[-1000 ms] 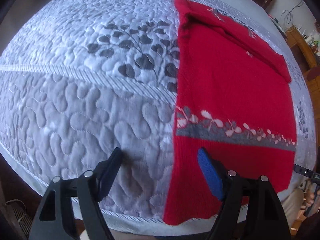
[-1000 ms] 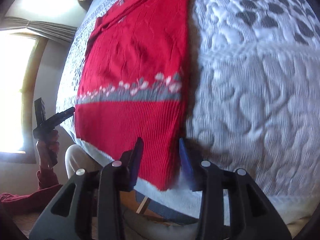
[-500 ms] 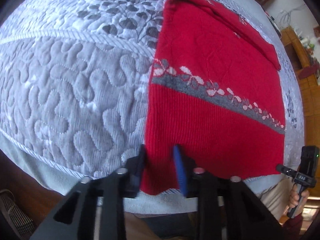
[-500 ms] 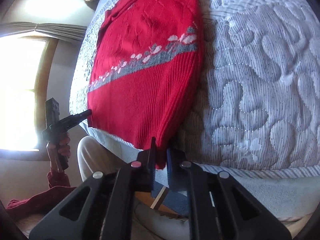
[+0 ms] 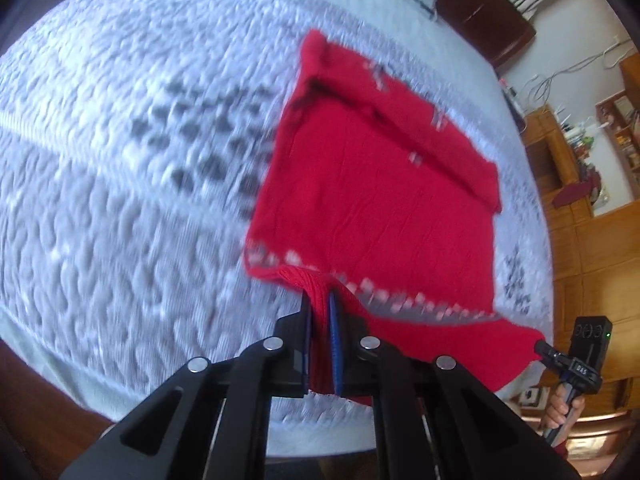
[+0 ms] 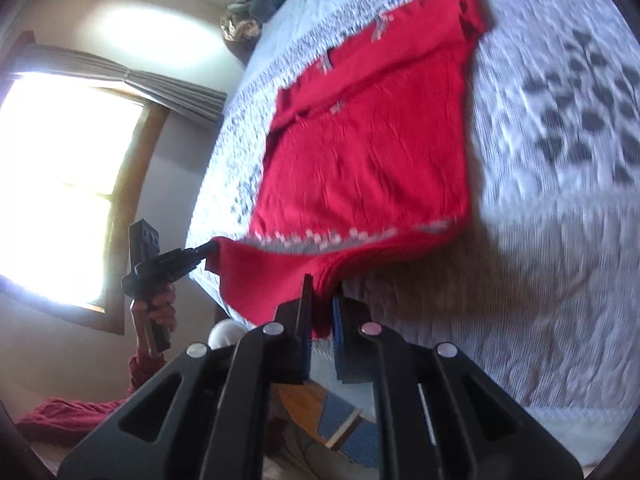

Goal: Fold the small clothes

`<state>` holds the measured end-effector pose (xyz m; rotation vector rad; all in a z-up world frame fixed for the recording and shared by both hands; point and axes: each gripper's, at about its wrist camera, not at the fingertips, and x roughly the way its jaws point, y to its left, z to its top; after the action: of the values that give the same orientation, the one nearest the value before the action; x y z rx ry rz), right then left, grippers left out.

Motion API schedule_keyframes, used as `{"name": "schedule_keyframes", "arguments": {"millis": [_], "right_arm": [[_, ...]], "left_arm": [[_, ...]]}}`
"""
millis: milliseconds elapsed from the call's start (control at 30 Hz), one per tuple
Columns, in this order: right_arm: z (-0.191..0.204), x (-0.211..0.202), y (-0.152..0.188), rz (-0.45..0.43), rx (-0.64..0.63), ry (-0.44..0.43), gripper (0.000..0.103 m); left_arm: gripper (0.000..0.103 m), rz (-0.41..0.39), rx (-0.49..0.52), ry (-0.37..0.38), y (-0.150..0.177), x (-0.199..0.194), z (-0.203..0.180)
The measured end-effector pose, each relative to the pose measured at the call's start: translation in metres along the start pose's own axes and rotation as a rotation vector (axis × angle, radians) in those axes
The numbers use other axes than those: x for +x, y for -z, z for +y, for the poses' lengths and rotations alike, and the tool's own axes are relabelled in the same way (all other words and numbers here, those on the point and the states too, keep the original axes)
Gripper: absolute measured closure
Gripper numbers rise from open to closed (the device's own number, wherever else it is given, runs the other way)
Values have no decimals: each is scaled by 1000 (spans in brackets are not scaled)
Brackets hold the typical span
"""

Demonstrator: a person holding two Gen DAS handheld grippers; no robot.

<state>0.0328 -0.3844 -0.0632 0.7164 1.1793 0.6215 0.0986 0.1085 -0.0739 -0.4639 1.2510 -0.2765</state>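
Both of your grippers have closed since the earlier frames: jaws that stood spread over the hem corners are now pinched on them, and the near edge has come up off the bed.

Low in the left wrist view, your left gripper has its jaws pressed together on a bunched fold of the ribbed hem of the red knitted sweater with a grey and white flower band. Low in the right wrist view, your right gripper clamps the opposite hem corner the same way, with red rib showing between the pads. Each view also catches the other gripper at the frame edge, holding its corner taut.

Beyond the grippers, the hem hangs lifted and sags between the two grips, while the sweater's body lies flat in the middle of the frame on the grey and white quilted bedspread with dark leaf print. A sleeve is already folded across the top, toward the upper part of the picture.

Judging by the sag, the knit is soft, light and stretchy. It will droop wherever unsupported, so the two hem corners look like the right hold. Keep them level and evenly apart, or the fold may land skewed.
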Motion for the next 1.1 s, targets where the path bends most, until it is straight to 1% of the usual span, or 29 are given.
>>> {"name": "schedule_keyframes", "arguments": {"millis": [67, 133, 233, 333, 500, 567, 600, 667, 700, 733, 800, 867, 967, 1033, 1067, 1100], "right_arm": [[0, -5, -18, -21, -1, 1, 96], [0, -8, -39, -46, 1, -2, 96], [-5, -12, -73, -73, 19, -13, 96], [-8, -8, -108, -88, 25, 0, 96], [-18, 8, -174, -94, 47, 30, 96], [-23, 13, -197, -93, 53, 50, 96], [-27, 20, -215, -92, 57, 64, 96], [-36, 26, -234, -95, 67, 81, 96], [-42, 31, -252, -97, 77, 91, 96], [-47, 33, -259, -98, 83, 96, 96], [-60, 42, -285, -98, 109, 111, 96], [-76, 56, -312, -86, 146, 127, 96], [-103, 85, -346, -58, 213, 179, 96], [-117, 99, -358, -37, 241, 202, 93], [-125, 108, -363, -23, 250, 225, 90], [-129, 111, -363, -20, 250, 244, 88]], "left_arm": [[95, -32, 3, 8, -23, 6, -16], [95, -58, 7, 8, -46, 9, -21], [95, -79, -16, 27, -78, 19, -28], [95, -94, -28, 37, -110, 34, -35], [95, -107, 1, -10, -163, 64, -51], [95, -108, 9, -22, -188, 79, -58], [95, -112, 12, -27, -201, 86, -62], [95, -119, 13, -34, -225, 100, -67], [95, -124, 15, -37, -239, 108, -70], [95, -128, 19, -41, -247, 114, -73], [95, -139, 21, -54, -268, 128, -79], [95, -139, 13, -78, -290, 148, -82], [94, -133, -19, -133, -317, 181, -78], [94, -177, -39, -200, -329, 192, -71], [94, -199, -38, -232, -335, 195, -67], [94, -209, -38, -251, -338, 196, -63]]}}
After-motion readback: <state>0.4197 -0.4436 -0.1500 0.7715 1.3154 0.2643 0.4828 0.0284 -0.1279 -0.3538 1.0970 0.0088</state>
